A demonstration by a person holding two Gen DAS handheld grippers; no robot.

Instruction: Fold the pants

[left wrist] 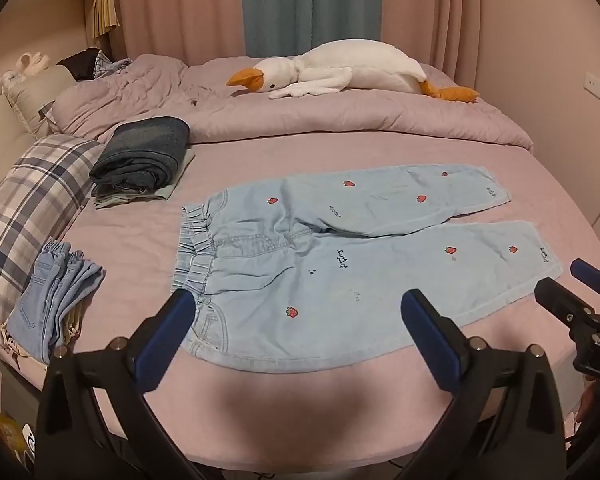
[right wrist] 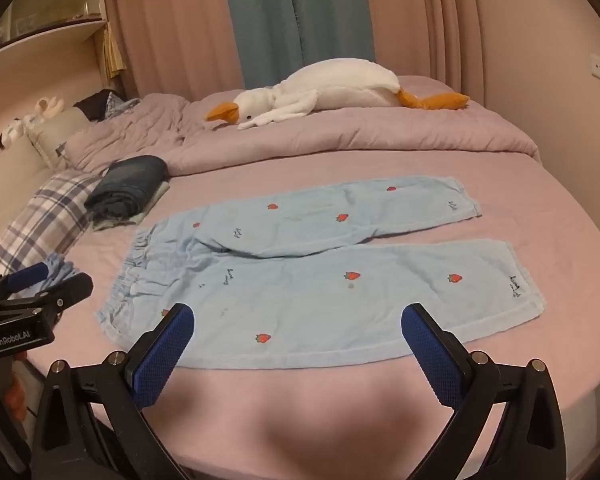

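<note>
Light blue pants [left wrist: 340, 260] with red strawberry prints lie spread flat on the pink bed, waistband to the left, both legs pointing right; they also show in the right wrist view [right wrist: 320, 280]. My left gripper [left wrist: 300, 320] is open and empty, held above the pants' near edge by the waistband side. My right gripper [right wrist: 300, 332] is open and empty above the near leg's lower edge. The right gripper also shows at the right edge of the left wrist view [left wrist: 568, 292], and the left gripper at the left edge of the right wrist view [right wrist: 48, 284].
A folded dark jeans stack [left wrist: 144, 156] lies at the back left beside a plaid pillow [left wrist: 32, 208]. A folded light denim garment [left wrist: 56, 300] lies at the near left. A white goose plush [left wrist: 340, 70] rests on the bunched quilt [left wrist: 340, 120] at the back.
</note>
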